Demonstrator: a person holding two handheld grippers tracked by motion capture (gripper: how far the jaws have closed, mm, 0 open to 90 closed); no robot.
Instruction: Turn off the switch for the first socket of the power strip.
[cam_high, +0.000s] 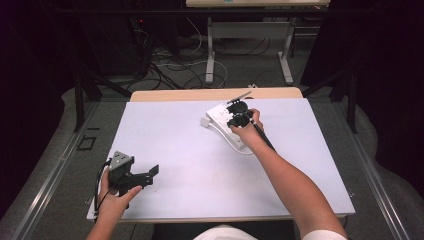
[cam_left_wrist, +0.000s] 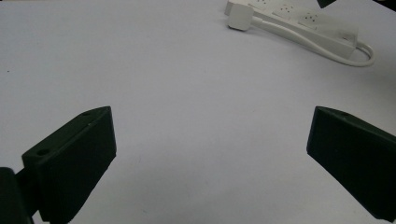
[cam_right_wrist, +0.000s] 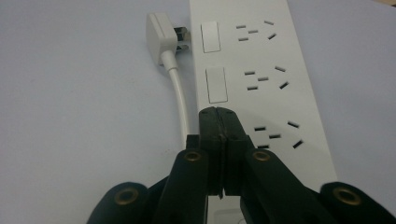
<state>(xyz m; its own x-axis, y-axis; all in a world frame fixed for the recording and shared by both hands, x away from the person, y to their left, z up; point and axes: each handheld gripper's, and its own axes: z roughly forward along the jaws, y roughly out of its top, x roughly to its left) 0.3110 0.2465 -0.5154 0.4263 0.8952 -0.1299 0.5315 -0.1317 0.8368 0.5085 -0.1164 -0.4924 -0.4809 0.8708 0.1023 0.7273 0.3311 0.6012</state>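
The left gripper (cam_high: 145, 176) sat at about eight o'clock on the white table (cam_high: 190, 165), near the front-left corner, held in the person's left hand (cam_high: 114, 197). Its jaws stood wide apart with nothing between them; in the left gripper view only bare tabletop lay between the two black pads (cam_left_wrist: 77, 161).

Toward one o'clock from the table's centre lay the white power strip (cam_high: 226, 125), flat on the surface and angled, with its white plug (cam_high: 205, 121) resting just beside its far-left end and the cord (cam_right_wrist: 181, 105) running along its side. In the right gripper view the plug's prongs pointed at the strip's edge, next to the farthest rocker switch (cam_right_wrist: 209, 36).

The right gripper (cam_high: 239, 119) hovered over the strip, at twelve o'clock of the right hand (cam_high: 248, 131). Its jaws were clenched tight together, gripping nothing, their joined tips over the strip's face just below the second switch (cam_right_wrist: 216, 85).
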